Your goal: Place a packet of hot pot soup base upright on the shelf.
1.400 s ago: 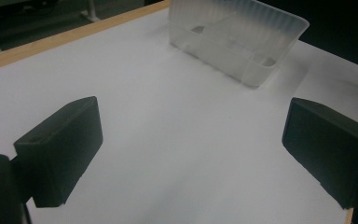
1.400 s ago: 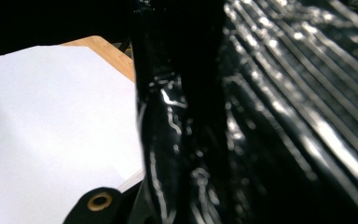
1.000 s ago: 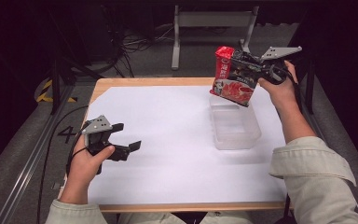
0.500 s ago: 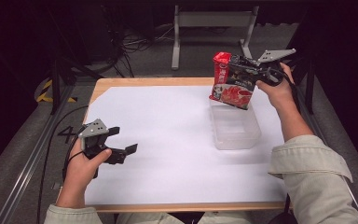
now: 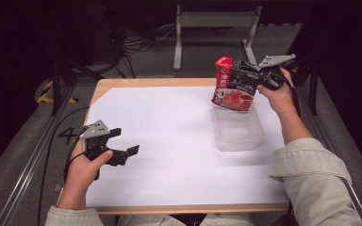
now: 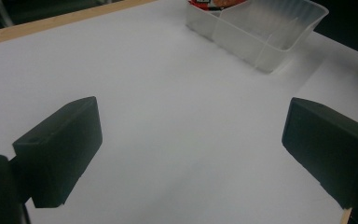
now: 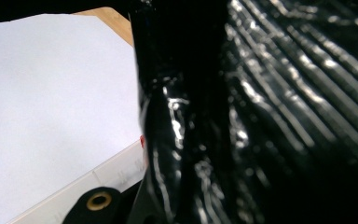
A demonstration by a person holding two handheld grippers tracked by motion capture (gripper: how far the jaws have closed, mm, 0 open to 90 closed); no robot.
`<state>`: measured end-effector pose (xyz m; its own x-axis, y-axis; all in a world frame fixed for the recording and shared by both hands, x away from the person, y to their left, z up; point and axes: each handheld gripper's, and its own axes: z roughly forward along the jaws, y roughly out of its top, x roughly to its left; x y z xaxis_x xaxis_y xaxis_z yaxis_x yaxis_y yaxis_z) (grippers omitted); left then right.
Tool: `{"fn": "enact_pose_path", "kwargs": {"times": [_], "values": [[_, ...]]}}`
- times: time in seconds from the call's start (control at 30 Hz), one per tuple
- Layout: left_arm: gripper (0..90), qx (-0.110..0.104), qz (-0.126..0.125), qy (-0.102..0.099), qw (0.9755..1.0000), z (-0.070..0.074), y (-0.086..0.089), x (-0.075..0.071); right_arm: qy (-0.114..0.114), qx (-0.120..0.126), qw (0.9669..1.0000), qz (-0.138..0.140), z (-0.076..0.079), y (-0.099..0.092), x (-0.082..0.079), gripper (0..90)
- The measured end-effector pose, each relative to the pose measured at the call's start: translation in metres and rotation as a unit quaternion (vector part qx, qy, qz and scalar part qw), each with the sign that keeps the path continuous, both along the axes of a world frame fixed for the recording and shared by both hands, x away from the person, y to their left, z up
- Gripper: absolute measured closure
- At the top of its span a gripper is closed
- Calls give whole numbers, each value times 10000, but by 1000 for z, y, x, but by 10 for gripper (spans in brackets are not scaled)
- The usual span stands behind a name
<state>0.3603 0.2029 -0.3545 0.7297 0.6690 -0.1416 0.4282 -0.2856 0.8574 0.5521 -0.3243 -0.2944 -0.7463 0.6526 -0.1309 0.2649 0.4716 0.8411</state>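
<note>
A red and black snack packet hangs tilted just above the far end of a clear plastic container at the right of the table. My right gripper is shut on the packet from its right side. In the right gripper view the packet's glossy black film is pressed close to the camera, with the container's rim below it. My left gripper rests low at the table's left, open with nothing between its jaws. In the left gripper view my left gripper faces the container, where a bit of the packet shows.
A white sheet covers the wooden table. A metal stand and loose cables are on the floor beyond the far edge. A rail runs along the left side.
My right hand has lowered the packet toward the container and brought it a little nearer. The left gripper has stayed where it was.
</note>
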Motion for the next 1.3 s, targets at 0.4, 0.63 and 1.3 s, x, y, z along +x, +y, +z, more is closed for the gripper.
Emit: {"fn": "enact_pose_path", "kwargs": {"times": [0.4, 0.63, 1.3], "values": [[55, 10, -32, 13, 10000, -1, -1, 2, 112, -26, 9999, -26, -22, 2, 0, 845], [56, 34, -46, 63, 10000, -3, -4, 4, 137, 14, 9999, -70, -32, 2, 0, 836], [58, 117, 2, 60, 9999, -7, -2, 3, 160, 117, 9993, -321, -37, -2, -7, 661]]}}
